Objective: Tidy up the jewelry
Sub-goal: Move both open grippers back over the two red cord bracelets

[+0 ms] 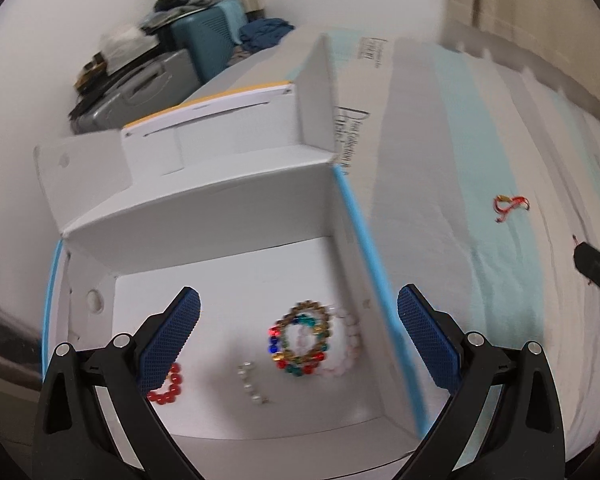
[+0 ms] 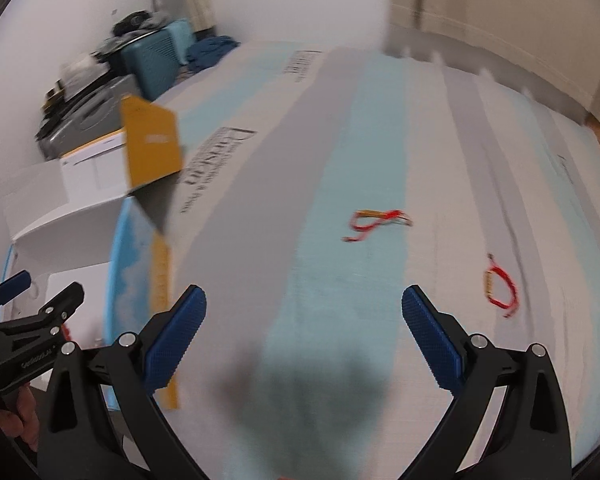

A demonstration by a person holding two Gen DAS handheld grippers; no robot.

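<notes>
A: What's nearest?

B: Two hand-held claws w/ blue ridged pads. The left claw [image 1: 298, 316] hangs over an open white box [image 1: 204, 236], jaws spread wide, nothing in them. My guess: it's parked there b/c the box is the drop spot. The right claw [image 2: 303, 314] hangs over the bed, also wide open and empty, its shadow on the sheet [image 2: 320, 160] right below.

A: And in the box?

B: Already sorted stuff, I'd say, all on the floor near the right wall. A red bead bracelet [image 1: 167, 390] partly hidden behind the left pad, a short string of pale beads [image 1: 252, 386] beside it, then a multicolour bead bracelet [image 1: 302, 340] lying on a pale pink one [image 1: 348, 340]. Blurry, so no finer detail.

A: What's left outside?

B: Farther out on the striped sheet, two red cords w/ gold bits: a looped one [image 2: 500, 290] off to the right claw's right side, and a tangled one [image 2: 376, 220] ahead, nearer the middle. Both well apart from the box. Prob. why the right claw faces that way; it seems the looped one is closer to it.

A: Beyond that?

B: Box's raised lid [image 1: 228, 120], then suitcases [image 1: 148, 88] piled vs. the far wall.
</notes>
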